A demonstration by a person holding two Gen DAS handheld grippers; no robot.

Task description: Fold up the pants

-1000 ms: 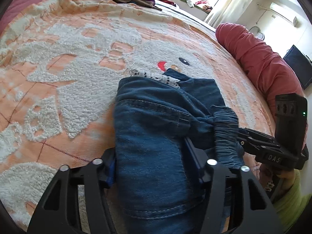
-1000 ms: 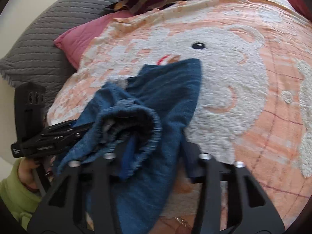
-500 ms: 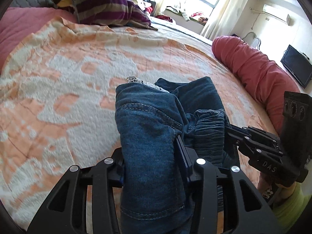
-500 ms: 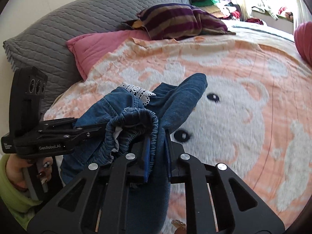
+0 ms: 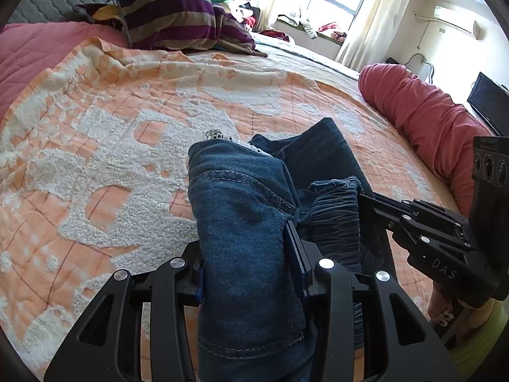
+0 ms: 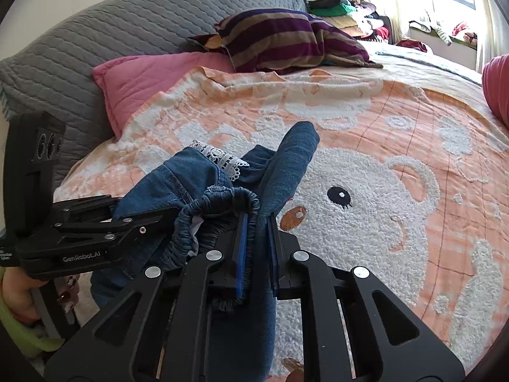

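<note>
At the lower centre of both views, the left hand-held gripper [image 5: 249, 270] and the right hand-held gripper [image 6: 256, 254] each clenched a fold of the bunched denim pants [image 5: 248, 210], held above the orange bedspread [image 5: 111, 133].

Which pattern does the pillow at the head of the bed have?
The pillow has purple and tan stripes; the right wrist view shows it best.

Pants [image 5: 245, 222] lower end cut off at bottom edge, left gripper [image 5: 248, 264] fingertips buried in denim, window-ledge clutter [image 5: 318, 27] too small to tell.
</note>
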